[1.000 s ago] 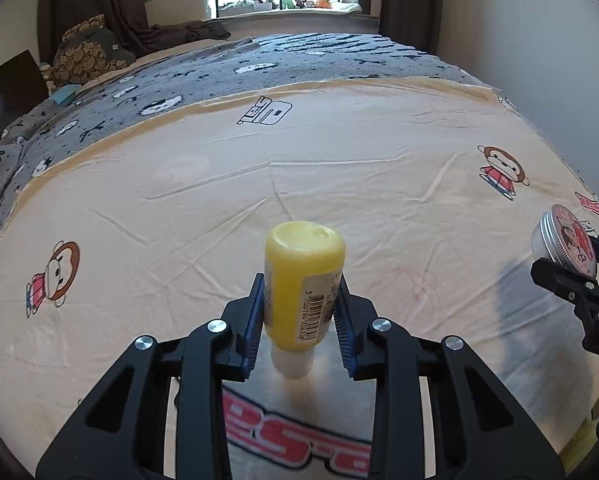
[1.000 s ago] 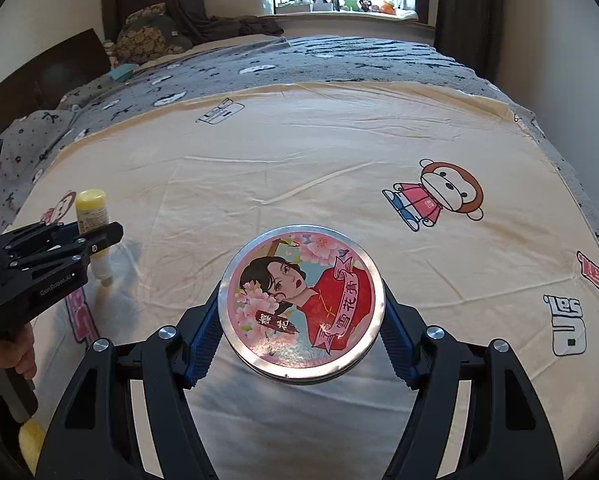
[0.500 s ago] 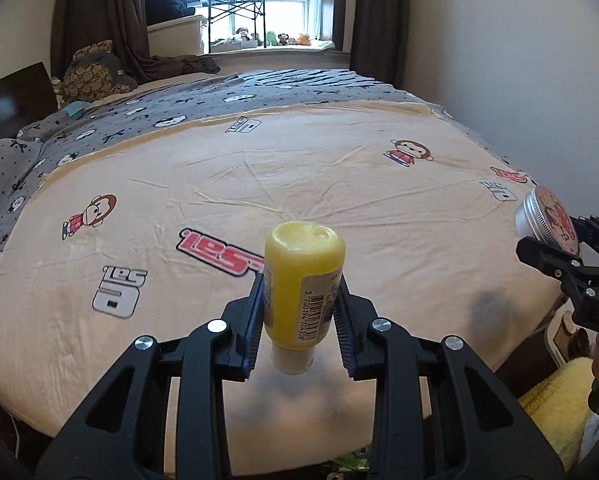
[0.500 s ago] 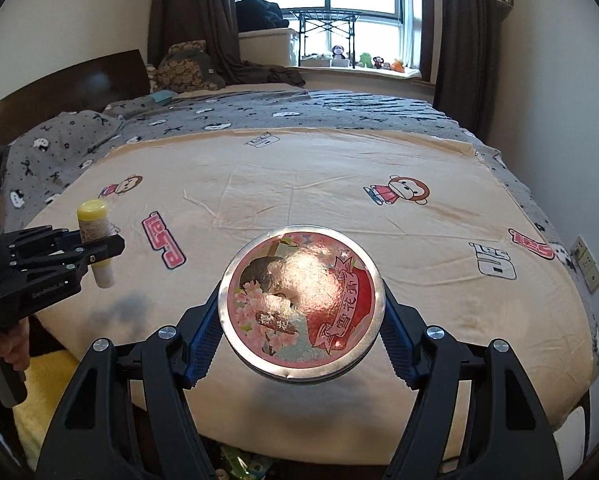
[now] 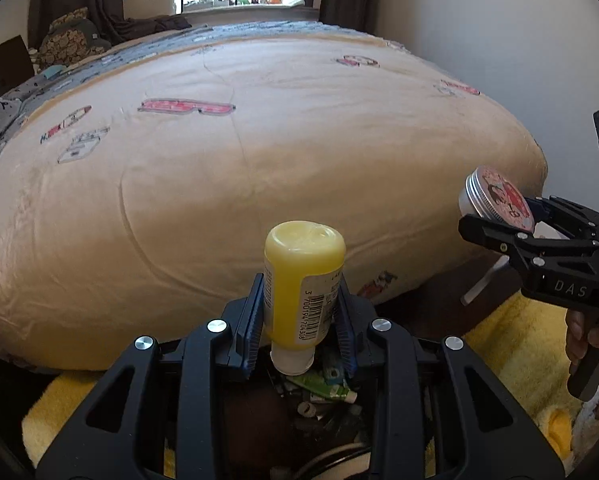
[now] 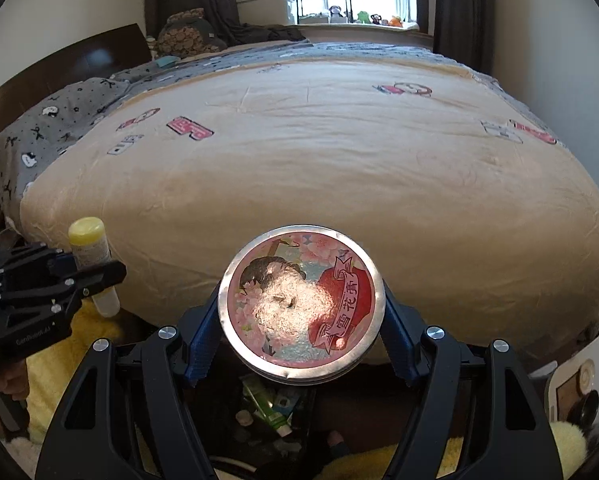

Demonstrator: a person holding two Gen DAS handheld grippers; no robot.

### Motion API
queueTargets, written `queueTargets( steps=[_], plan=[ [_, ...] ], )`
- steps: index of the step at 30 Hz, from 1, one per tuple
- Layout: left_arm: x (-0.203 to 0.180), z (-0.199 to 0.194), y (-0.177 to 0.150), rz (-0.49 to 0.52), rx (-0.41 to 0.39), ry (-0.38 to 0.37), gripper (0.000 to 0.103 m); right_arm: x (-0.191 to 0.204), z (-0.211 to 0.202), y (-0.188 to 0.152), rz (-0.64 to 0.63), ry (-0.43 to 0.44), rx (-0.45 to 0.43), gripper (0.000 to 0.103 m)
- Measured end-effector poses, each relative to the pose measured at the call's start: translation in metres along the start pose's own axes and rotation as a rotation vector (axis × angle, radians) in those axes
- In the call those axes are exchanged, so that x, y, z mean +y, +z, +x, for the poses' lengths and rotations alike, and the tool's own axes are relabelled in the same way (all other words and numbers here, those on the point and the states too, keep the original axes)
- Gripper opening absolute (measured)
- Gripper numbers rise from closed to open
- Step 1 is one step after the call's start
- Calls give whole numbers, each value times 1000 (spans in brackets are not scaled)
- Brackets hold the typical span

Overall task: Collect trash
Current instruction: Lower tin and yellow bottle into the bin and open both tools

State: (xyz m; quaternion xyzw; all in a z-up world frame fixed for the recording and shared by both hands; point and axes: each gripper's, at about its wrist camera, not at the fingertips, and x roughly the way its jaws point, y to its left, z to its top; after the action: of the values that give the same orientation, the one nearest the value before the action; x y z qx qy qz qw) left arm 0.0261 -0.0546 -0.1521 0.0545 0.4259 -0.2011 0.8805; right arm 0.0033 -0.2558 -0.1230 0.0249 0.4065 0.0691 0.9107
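- Trash here means 2 items, both already lifted: a yellow bottle (image 5: pixel 304 280) pinched in the left claw (image 5: pixel 301 320), and a round tin (image 6: pixel 301 304) pinched in the right claw (image 6: pixel 301 322).
- Left claw: its blue pads (image 5: pixel 252 320) press on the bottle's 2 sides near the barcode label. The bottle stands upright but inverted, pale cap down, long axis vertical and across the fingers.
- Right claw: its pads (image 6: pixel 201 340) clamp the tin's rim on opposite sides, so the printed lid faces back toward the camera and the tin sits tilted on edge.
- Both items hang off the foot of the bed (image 6: pixel 339 184), out over the floor and not over the blanket.
- The relation that matters: a dark bin (image 6: pixel 275 412) holding a green tube (image 6: pixel 267 404) and other scraps lies directly below and just in front of both claws, between the yellow rugs (image 5: pixel 499 340).
- From the left view the bottle's cap sits right above that clutter (image 5: pixel 319 390); from the right view the tin's lower edge hangs above the same spot.
- My guess is that neither hand is clearly nearer; both look about ready to let go, the left one perhaps slightly more centred.
- Risk, as I judge it: the tin, dropped on edge, could roll or glance off the rim.
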Motion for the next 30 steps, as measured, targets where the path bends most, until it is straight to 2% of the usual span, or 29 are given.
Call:
queueTargets(
  steps=[4,7,17,23,28,30],
  plan=[
    [-4,22,-27,-4,83,-13,30,1,20,-22,19,5,82,71],
    [-2,39,-42,-21,134,-18,30,1,38,-38,47,46,155,71],
    [1,92,-71,-41,310,-66,31,-11,79,-63,146,153,335,71],
    [-1,99,-85,-53,352,-97,31,2,85,-69,125,179,368,71],
    [4,97,-85,-68,355,-114,31,5,89,-70,134,167,372,73],
    [8,93,-84,-73,345,-111,35,4,90,-69,141,164,369,75]
  ],
)
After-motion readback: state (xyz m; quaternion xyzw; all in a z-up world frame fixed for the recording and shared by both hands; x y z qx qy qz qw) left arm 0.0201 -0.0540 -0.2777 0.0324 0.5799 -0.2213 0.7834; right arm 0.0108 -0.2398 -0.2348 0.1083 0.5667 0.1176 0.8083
